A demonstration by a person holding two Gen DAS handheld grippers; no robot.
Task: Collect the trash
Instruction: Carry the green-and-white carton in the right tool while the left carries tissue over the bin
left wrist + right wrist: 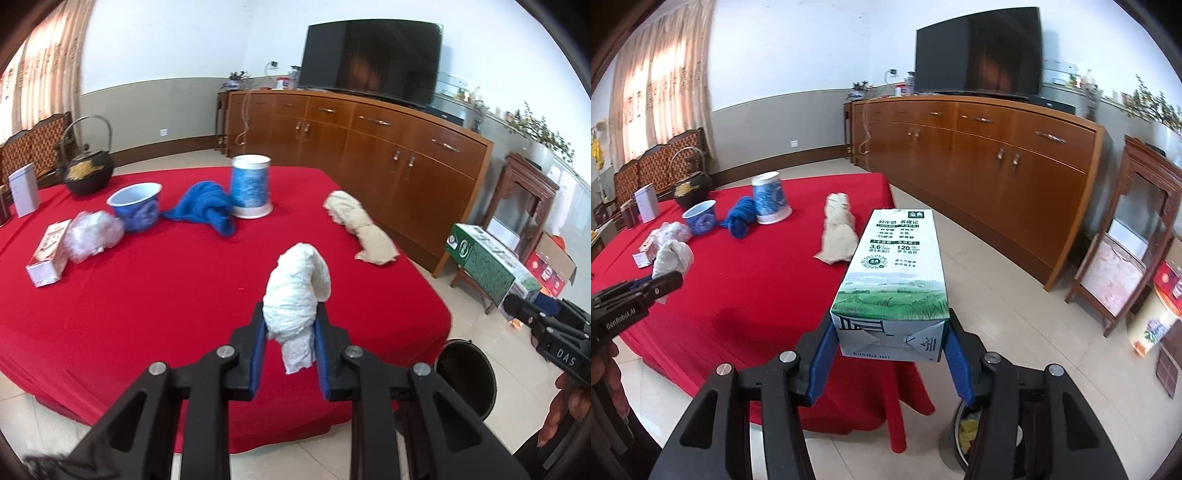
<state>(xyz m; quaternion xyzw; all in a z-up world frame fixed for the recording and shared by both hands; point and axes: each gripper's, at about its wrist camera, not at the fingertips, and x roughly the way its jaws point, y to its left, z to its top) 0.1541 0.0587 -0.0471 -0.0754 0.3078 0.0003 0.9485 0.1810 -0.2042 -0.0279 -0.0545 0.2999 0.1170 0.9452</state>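
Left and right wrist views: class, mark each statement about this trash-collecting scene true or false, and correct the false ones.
1. The left gripper holds a crumpled white paper wad. True.
2. The right gripper is empty. False: it grips a milk carton.
3. The tablecloth is green. False: it is red.
4. A blue cloth lies beside the tall blue-and-white cup. True.
5. The television shows a bright picture. False: its screen is dark.
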